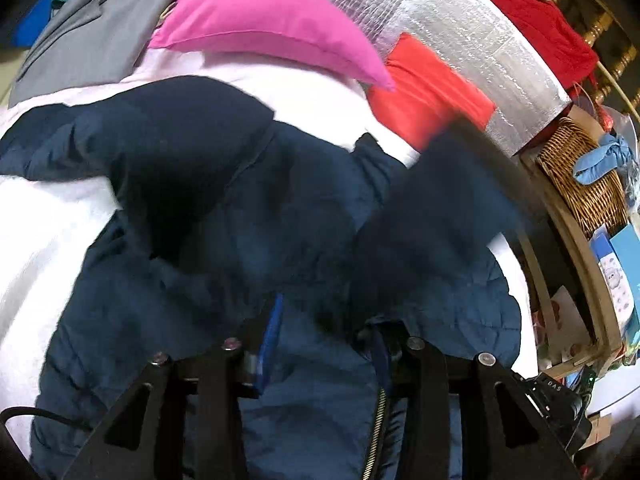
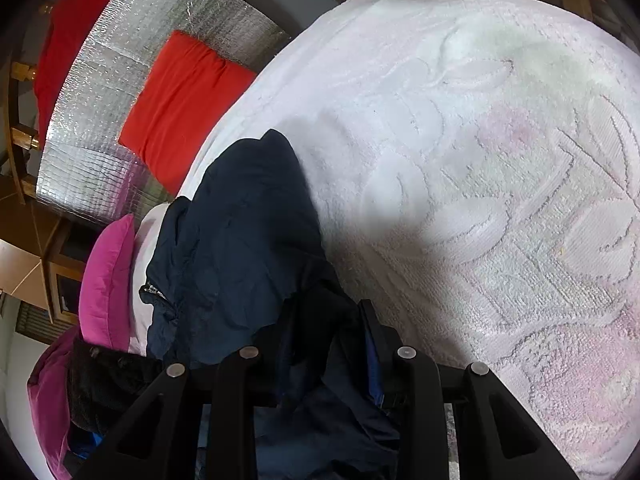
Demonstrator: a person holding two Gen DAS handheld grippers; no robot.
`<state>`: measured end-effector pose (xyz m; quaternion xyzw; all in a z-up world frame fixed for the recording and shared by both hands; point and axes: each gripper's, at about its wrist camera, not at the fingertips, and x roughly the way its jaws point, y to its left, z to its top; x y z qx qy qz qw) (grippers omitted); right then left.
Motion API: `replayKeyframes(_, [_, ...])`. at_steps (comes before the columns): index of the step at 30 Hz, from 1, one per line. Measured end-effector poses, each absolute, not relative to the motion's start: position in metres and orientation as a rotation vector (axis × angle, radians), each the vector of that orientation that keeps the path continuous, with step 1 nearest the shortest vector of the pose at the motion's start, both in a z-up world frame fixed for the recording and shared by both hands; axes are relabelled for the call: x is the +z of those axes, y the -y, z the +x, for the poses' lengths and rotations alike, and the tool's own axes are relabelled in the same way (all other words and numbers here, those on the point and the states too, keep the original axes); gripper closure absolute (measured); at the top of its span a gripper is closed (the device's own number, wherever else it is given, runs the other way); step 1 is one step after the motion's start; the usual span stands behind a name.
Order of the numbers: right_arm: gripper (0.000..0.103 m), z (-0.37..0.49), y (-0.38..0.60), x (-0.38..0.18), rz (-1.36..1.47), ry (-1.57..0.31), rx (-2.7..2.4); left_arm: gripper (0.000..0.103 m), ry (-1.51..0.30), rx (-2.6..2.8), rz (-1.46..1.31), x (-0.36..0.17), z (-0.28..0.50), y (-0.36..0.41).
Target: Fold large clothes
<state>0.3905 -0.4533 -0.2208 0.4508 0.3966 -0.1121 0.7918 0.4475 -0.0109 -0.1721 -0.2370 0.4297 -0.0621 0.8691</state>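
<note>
Right gripper (image 2: 326, 344) is clamped down tight, left gripper (image 1: 320, 344) partly closed, both angled downward.

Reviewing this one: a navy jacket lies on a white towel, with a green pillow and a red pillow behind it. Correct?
Not quite. The pillow beside the red pillow is pink, not green, as the left wrist view shows. The navy jacket does lie on the white towel.

Navy jacket (image 2: 240, 240) in right claw (image 2: 324, 344)

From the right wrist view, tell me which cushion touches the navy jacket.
The pink cushion: it lies right beside the navy jacket. The red cushion sits apart, against the silver foil.
</note>
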Motion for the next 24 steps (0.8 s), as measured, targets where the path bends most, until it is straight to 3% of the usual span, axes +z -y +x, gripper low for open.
replayKeyframes(5, [0.071, 0.389, 0.452, -0.221, 0.972, -0.850, -0.248, 0.035, -0.930, -0.117, -0.530, -0.174, 0.443, -0.014])
replayKeyframes(16, [0.070, 0.390, 0.455, -0.224, 1.022, -0.843, -0.249, 0.036, -0.942, -0.110, -0.777, -0.196, 0.443, -0.072])
replayKeyframes(17, [0.070, 0.389, 0.455, -0.225, 1.031, -0.839, -0.246, 0.038, -0.933, -0.111, -0.773, -0.195, 0.443, -0.072])
replayKeyframes(19, [0.066, 0.389, 0.458, -0.225, 1.054, -0.831, -0.240, 0.054, -0.924, -0.127, -0.752, -0.192, 0.442, -0.067])
replayKeyframes(20, [0.063, 0.387, 0.459, -0.225, 1.072, -0.821, -0.236, 0.067, -0.926, -0.135, -0.738, -0.191, 0.446, -0.060])
replayKeyframes(24, [0.061, 0.386, 0.462, -0.224, 1.075, -0.794, -0.234, 0.076, -0.907, -0.139, -0.632, -0.184, 0.447, -0.043])
